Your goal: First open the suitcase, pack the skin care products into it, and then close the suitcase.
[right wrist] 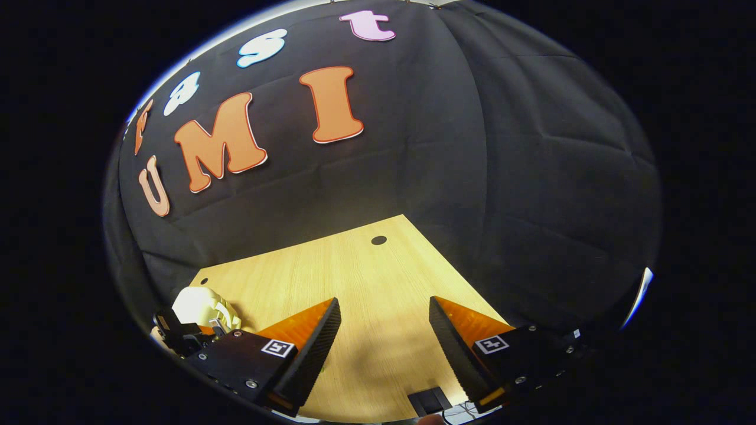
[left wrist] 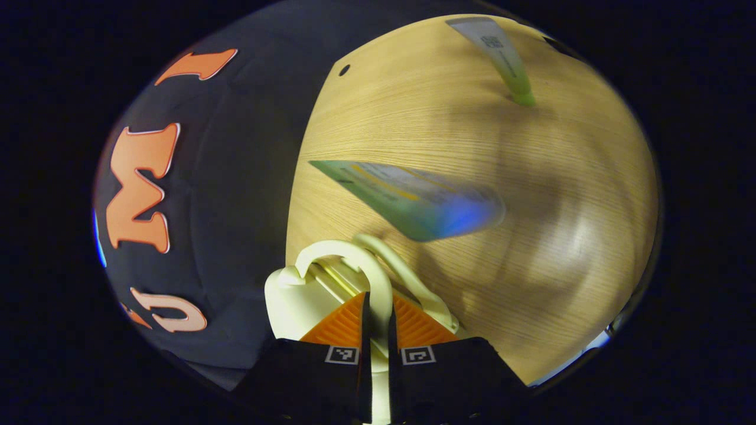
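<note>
In the left gripper view, the left gripper (left wrist: 378, 321) is shut on the arched handle (left wrist: 354, 260) of the small cream suitcase (left wrist: 289, 301), which sits at the wooden table's edge. A blurred skin care tube with a blue end (left wrist: 413, 200) lies on the table just beyond the case. A second tube with a green cap (left wrist: 502, 59) lies farther off. In the right gripper view, the right gripper (right wrist: 384, 330) is open above bare tabletop with nothing between its fingers. The cream suitcase (right wrist: 204, 307) sits to its lower left, with the other gripper (right wrist: 177, 333) on it.
The light wooden table (right wrist: 354, 277) ends at the black cloth wall on its far and side edges. A round cable hole (right wrist: 378, 240) lies near its far corner. A small black object (right wrist: 431, 401) sits at the near edge.
</note>
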Demonstrator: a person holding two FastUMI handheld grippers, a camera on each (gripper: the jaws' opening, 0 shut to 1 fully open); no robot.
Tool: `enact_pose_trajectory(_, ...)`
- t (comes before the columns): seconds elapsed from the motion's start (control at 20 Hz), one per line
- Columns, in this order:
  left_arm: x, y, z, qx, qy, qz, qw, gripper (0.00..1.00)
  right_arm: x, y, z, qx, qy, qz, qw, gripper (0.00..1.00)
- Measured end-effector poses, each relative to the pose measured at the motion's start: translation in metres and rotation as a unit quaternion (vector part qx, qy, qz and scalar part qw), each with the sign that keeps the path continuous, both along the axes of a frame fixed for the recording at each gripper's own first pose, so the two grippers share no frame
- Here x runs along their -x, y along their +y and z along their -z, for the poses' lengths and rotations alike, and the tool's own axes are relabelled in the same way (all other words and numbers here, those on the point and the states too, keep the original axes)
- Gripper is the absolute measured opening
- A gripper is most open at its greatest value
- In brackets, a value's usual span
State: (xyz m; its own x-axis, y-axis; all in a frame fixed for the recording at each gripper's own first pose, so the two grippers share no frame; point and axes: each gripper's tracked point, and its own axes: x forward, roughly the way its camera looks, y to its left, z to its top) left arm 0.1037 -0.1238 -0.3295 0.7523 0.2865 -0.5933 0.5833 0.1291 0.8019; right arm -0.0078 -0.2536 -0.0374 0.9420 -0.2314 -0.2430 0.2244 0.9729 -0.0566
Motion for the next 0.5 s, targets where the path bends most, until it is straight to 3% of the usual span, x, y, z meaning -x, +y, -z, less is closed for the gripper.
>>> enact_pose_trajectory(0.3,0.001,-0.002,-0.019,0.111,-0.011,-0.049,0.993,0.11,-0.006,0.014,0.004,0.005,0.004,-0.027,1.0,0.95)
enact_pose_trajectory(0.4,0.006,-0.004,-0.028,0.181,-0.015,-0.08,0.98,0.11,-0.01,0.027,0.004,0.014,0.003,-0.036,0.999,0.95)
enact_pose_trajectory(0.5,0.005,-0.008,-0.033,0.261,-0.023,-0.1,0.96,0.11,-0.015,0.045,0.001,0.02,-0.003,-0.041,0.999,0.95)
